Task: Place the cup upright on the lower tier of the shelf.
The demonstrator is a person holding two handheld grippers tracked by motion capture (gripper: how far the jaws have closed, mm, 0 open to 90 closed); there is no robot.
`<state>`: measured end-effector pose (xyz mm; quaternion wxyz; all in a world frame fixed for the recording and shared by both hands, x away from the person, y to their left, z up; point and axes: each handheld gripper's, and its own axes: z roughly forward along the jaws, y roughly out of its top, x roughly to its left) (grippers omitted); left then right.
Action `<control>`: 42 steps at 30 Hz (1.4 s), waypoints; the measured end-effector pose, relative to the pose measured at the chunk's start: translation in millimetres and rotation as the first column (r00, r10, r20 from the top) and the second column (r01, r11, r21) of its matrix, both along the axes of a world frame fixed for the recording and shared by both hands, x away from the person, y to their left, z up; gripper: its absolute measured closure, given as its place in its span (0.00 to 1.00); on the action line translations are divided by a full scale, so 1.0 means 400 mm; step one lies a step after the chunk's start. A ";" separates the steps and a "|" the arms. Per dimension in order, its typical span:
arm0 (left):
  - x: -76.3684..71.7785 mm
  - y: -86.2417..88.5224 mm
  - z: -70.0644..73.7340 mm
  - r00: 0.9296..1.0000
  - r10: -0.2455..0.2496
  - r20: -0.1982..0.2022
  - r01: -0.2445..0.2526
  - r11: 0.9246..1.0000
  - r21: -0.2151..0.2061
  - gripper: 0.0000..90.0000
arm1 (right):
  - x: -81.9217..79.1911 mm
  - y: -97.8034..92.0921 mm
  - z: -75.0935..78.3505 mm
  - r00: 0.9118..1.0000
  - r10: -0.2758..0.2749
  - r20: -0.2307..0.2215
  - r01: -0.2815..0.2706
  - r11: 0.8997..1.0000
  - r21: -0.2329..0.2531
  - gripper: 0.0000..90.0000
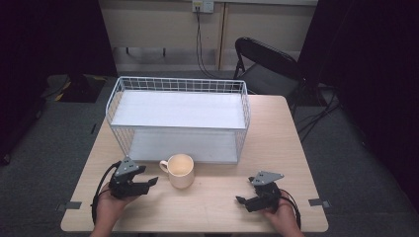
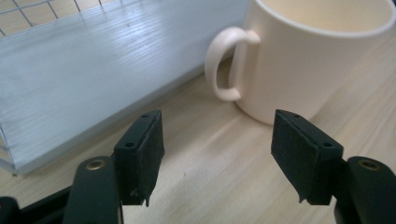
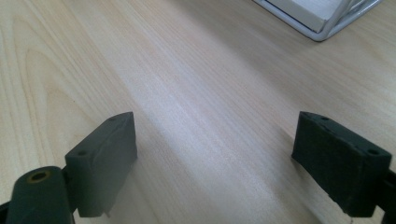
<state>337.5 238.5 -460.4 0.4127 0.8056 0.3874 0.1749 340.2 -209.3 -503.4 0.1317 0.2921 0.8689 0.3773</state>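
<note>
I'm seeing the cream mug (image 1: pixel 180 171) sitting upright on the table (image 1: pixel 222 207), just in front of the white wire rack (image 1: pixel 180 118), handle (image 2: pixel 224 63) pointing toward the left gripper (image 1: pixel 148 182). That gripper is hovering just beside the mug, jaws spread wide and holding nothing, the mug lying just ahead of the gap in the left gripper view. I'm holding the right gripper (image 1: pixel 240 200) well apart from the mug near the table's front edge, jaws also gaping wide over bare wood, a rack corner (image 3: pixel 327 23) showing beyond them.
</note>
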 end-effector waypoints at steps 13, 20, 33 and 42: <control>0.044 -0.050 -0.003 1.000 0.014 0.024 -0.014 1.000 0.009 0.45 | 0.000 0.000 0.000 1.000 0.000 0.000 0.000 1.000 0.000 0.14; 0.059 -0.062 -0.007 0.999 0.017 0.029 -0.017 0.999 0.027 0.54 | 0.000 0.000 0.000 1.000 0.000 0.000 0.000 1.000 0.000 0.14; 0.072 -0.086 -0.009 0.999 0.027 0.022 -0.028 0.998 0.062 0.67 | 0.000 0.000 0.000 1.000 0.000 0.000 0.000 1.000 0.000 0.14; 0.078 -0.093 -0.008 0.998 0.046 0.030 -0.048 0.997 0.059 0.76 | 0.000 0.000 0.000 1.000 0.000 0.000 0.000 1.000 0.000 0.14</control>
